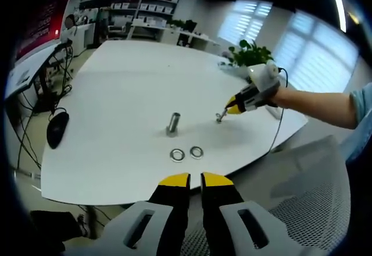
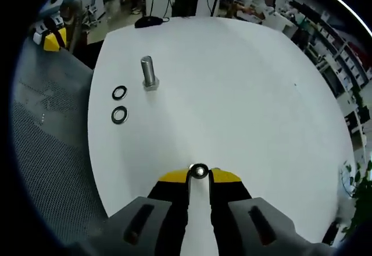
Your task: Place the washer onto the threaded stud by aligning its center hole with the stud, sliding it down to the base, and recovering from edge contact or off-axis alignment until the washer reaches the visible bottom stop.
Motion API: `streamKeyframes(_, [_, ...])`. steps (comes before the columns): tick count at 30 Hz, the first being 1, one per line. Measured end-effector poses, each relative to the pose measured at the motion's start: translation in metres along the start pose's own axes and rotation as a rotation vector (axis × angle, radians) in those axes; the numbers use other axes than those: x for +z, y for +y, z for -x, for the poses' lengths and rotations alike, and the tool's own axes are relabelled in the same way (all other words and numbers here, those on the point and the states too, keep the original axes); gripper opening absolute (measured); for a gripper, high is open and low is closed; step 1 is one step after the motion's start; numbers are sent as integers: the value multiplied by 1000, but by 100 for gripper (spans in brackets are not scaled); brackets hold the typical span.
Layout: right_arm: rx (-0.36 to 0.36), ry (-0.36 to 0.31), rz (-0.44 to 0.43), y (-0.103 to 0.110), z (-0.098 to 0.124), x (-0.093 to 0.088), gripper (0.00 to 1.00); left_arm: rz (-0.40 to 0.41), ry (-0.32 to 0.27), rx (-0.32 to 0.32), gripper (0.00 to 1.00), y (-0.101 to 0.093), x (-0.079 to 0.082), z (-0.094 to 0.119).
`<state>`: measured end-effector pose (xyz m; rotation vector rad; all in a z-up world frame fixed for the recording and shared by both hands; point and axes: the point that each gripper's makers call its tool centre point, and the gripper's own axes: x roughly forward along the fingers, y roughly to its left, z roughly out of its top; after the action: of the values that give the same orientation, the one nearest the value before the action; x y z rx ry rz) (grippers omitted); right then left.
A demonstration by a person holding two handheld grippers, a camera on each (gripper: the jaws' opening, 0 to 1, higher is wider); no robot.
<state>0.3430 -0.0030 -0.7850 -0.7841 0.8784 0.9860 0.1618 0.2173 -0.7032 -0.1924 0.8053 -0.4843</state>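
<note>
A threaded stud (image 1: 173,123) (image 2: 148,73) stands upright on the white table (image 1: 128,93) (image 2: 232,81). Two loose washers (image 1: 186,153) (image 2: 120,103) lie flat beside it near the table edge. My right gripper (image 2: 199,173) is shut on a third washer (image 2: 199,171), held at its fingertips low over the table. In the left gripper view that same gripper (image 1: 223,114) sits right of the stud with the washer (image 1: 220,117) at its tip. My left gripper (image 1: 195,178) hovers off the table's near edge, its jaws close together with nothing between them.
A grey mesh chair back (image 1: 302,192) (image 2: 52,122) is at the table's near edge. A black mouse (image 1: 57,129) lies at the table's left side. A potted plant (image 1: 250,52) and a cable (image 1: 279,122) are at the right. Desks and shelves stand beyond.
</note>
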Motion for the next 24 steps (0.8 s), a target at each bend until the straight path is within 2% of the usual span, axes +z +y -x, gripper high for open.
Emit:
streamKeyframes(14, [11, 65, 40, 2, -19, -7, 14, 1, 7, 3, 5, 0, -1, 0])
streamKeyframes(24, [23, 95, 28, 4, -31, -18, 14, 2, 7, 6, 5, 1, -1, 0])
